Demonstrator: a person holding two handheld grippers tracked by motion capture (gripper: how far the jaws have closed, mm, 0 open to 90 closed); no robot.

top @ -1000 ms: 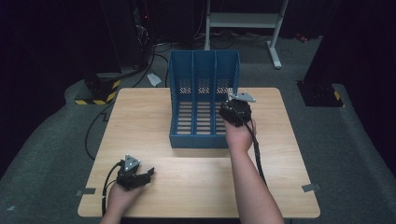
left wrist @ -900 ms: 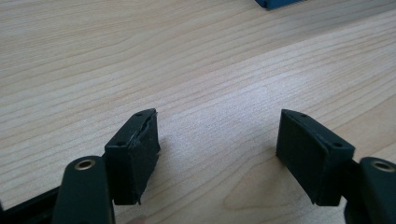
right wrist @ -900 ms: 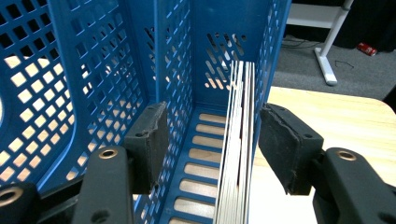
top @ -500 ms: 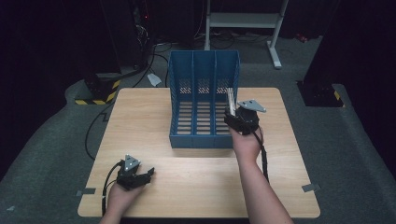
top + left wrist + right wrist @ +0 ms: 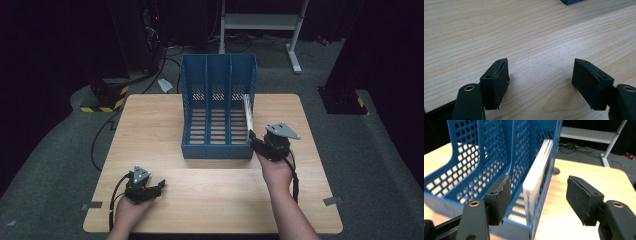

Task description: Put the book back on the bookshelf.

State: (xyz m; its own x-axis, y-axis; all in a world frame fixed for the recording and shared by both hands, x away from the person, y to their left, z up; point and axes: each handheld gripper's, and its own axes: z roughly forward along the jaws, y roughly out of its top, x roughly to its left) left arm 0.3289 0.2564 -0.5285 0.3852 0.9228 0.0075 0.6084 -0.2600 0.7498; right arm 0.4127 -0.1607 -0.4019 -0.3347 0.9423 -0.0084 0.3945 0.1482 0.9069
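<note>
A blue three-slot file rack (image 5: 218,107) stands on the wooden table (image 5: 150,130). A thin white book (image 5: 247,114) stands upright in its rightmost slot, against the outer wall; in the right gripper view the book (image 5: 537,178) rises just ahead of the jaws. My right gripper (image 5: 254,139) is open at the rack's front right corner, holding nothing. In its own view the right gripper (image 5: 538,195) has its jaws spread either side of the book's near edge, apart from it. My left gripper (image 5: 156,187) rests open near the table's front left, and the left gripper (image 5: 540,80) has bare wood between its pads.
The rack's (image 5: 481,157) left and middle slots hold nothing. Beyond the table's far edge are a white desk frame (image 5: 260,22), cables on the grey floor (image 5: 165,55) and a black-and-yellow block (image 5: 102,100).
The right gripper has let go of the book in the rack's right slot and drawn back toward the person, its jaws now open. The left gripper has not moved.
</note>
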